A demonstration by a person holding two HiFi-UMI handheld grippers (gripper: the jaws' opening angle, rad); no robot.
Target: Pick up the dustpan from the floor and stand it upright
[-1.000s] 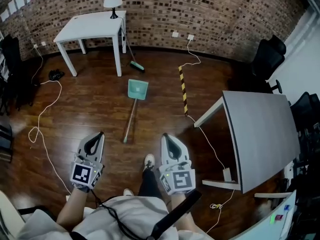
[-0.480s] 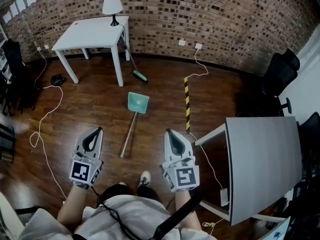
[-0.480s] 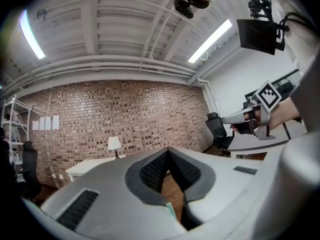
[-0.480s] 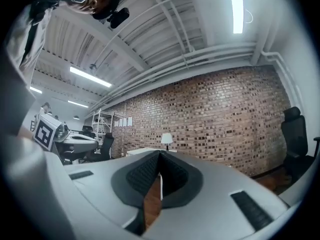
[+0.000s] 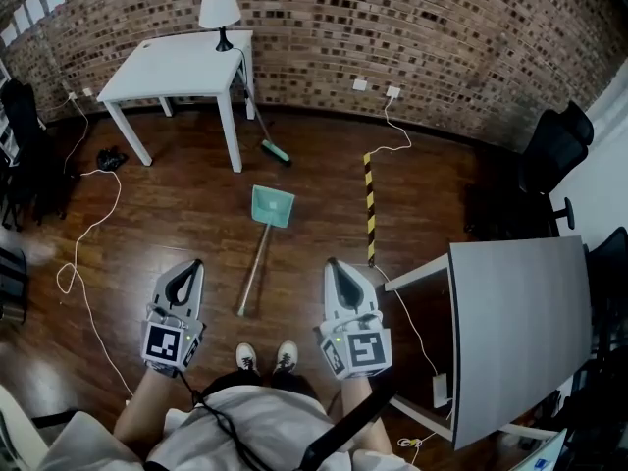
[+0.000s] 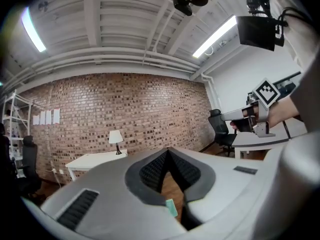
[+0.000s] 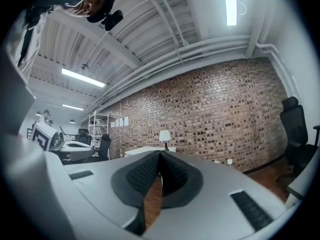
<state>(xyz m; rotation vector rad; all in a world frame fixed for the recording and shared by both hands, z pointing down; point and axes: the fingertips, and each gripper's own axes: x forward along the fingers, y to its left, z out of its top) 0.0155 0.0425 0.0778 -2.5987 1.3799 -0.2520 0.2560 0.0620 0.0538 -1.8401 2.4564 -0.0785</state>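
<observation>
Both your left gripper (image 5: 194, 265) and right gripper (image 5: 331, 263) are closed, empty; the teal dustpan (image 5: 271, 205) lies flat ahead, between them, untouched.

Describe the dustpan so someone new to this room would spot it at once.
Find the white table by the brick wall. On the floor in front of it lies the dustpan, its long handle pointing toward the person. Unlike the broom leaning on the table, it lies flat and ends in a square teal pan.
</observation>
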